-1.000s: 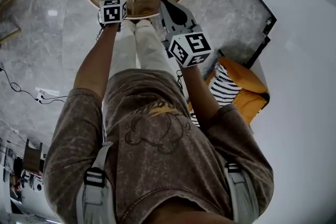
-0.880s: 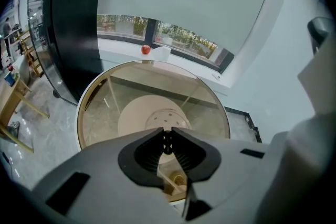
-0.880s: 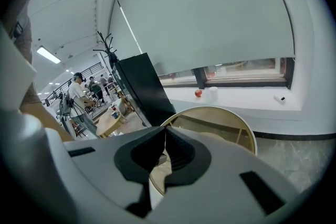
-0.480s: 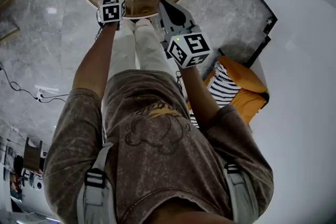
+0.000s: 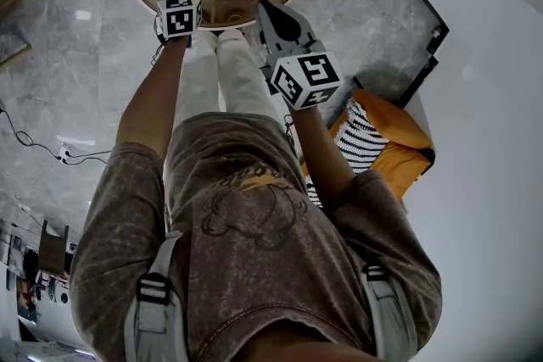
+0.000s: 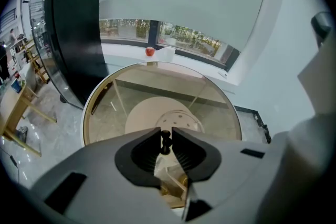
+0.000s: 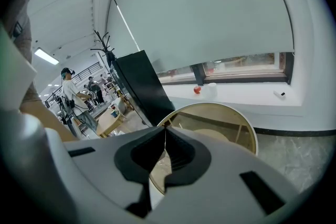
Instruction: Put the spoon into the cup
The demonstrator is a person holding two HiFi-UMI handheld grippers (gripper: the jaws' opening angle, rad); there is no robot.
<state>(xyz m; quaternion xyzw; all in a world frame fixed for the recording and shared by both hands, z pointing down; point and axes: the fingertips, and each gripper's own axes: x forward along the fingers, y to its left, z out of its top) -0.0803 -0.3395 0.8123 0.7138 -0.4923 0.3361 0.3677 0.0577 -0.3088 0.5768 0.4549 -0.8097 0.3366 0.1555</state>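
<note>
- Left gripper [image 6: 166, 132] is pinching a thin, dark, beaded stem at frame centre, probably the spoon [image 6: 165, 141] handle, with the jaws nearly together.
- Right gripper [image 7: 166, 132] is pressing its jaws together on nothing, at lower centre of its view.
- A clear round thing, seemingly the cup [image 6: 180, 119], is sitting just beyond the left tips on the table [image 6: 100, 99].
- The grasp looks done. Whether the spoon's bowl is reaching into the cup cannot be told, and letting go is remaining.
</note>
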